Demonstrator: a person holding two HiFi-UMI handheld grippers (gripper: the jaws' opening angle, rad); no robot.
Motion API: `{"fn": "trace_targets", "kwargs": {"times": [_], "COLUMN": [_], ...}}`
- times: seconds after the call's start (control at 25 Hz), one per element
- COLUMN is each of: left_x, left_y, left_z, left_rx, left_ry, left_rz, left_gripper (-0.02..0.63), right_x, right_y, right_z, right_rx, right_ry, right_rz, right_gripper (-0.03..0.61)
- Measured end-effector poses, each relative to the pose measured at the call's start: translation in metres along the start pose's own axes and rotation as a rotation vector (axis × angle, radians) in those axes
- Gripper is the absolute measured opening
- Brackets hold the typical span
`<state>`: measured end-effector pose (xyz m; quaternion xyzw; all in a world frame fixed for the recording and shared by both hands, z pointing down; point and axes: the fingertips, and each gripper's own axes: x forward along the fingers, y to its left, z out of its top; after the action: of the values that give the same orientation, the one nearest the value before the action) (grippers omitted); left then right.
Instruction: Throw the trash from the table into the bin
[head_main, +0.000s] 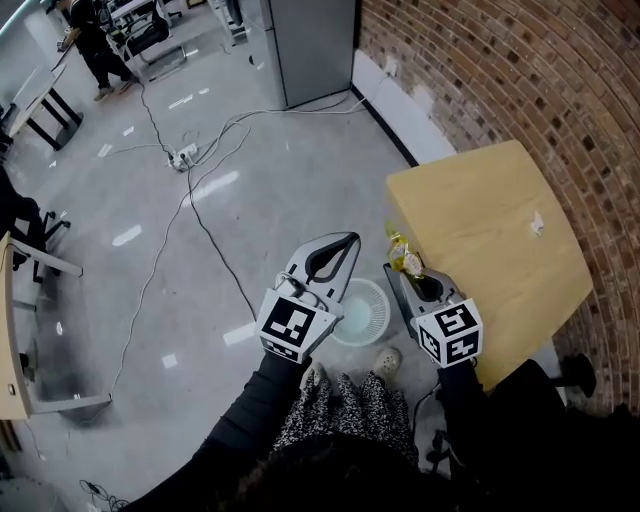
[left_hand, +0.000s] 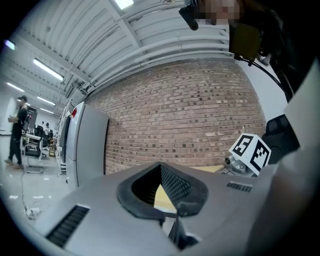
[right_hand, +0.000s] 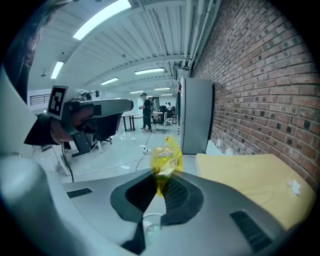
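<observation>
Grey polished floor (head_main: 200, 150) with cables (head_main: 200, 215) trailing across it, a brick wall (head_main: 480, 70) at the right and a wooden table (head_main: 480, 220) pushed against it, bearing one small white scrap (head_main: 537, 224). The right gripper (head_main: 405, 272) is clamped on a yellow wrapper (head_main: 404, 256) – the wrapper sticks straight out past the jaw tips, its long axis in line with them. A white bin (head_main: 360, 312) stands on the floor below and left of those jaws. The left gripper (head_main: 348, 240) has its jaws together on nothing – held level, while the right tips slightly downward, both on dark-sleeved forearms reaching forward.
</observation>
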<state>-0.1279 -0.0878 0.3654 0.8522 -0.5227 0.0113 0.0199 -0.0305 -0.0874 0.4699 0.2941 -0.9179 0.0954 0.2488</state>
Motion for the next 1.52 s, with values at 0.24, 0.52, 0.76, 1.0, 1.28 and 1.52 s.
{"fn": "trace_targets", "kwargs": {"times": [0.24, 0.52, 0.76, 1.0, 1.28, 1.52], "left_x": [-0.020, -0.041, -0.045, -0.039, -0.022, -0.014], "left_y": [0.005, 0.020, 0.010, 0.002, 0.004, 0.005], "left_z": [-0.039, -0.088, -0.137, -0.180, -0.217, -0.244], "left_rx": [-0.009, -0.027, 0.018, 0.006, 0.016, 0.017], "left_ry": [0.037, 0.086, 0.158, 0.200, 0.225, 0.254], "left_rz": [0.005, 0.045, 0.008, -0.023, -0.038, -0.046], "left_gripper": [0.006, 0.006, 0.006, 0.006, 0.006, 0.006], "right_x": [0.022, 0.055, 0.079, 0.100, 0.116, 0.130], "right_y": [0.021, 0.040, 0.049, 0.055, 0.051, 0.051], "right_z": [-0.039, -0.090, -0.144, -0.180, -0.227, -0.276], "right_rx": [0.017, 0.037, 0.075, 0.117, 0.144, 0.141], "right_ry": [0.058, 0.128, 0.203, 0.248, 0.295, 0.358], "right_rz": [0.038, 0.079, 0.095, 0.102, 0.109, 0.111], "right_gripper": [0.020, 0.020, 0.020, 0.020, 0.020, 0.020]}}
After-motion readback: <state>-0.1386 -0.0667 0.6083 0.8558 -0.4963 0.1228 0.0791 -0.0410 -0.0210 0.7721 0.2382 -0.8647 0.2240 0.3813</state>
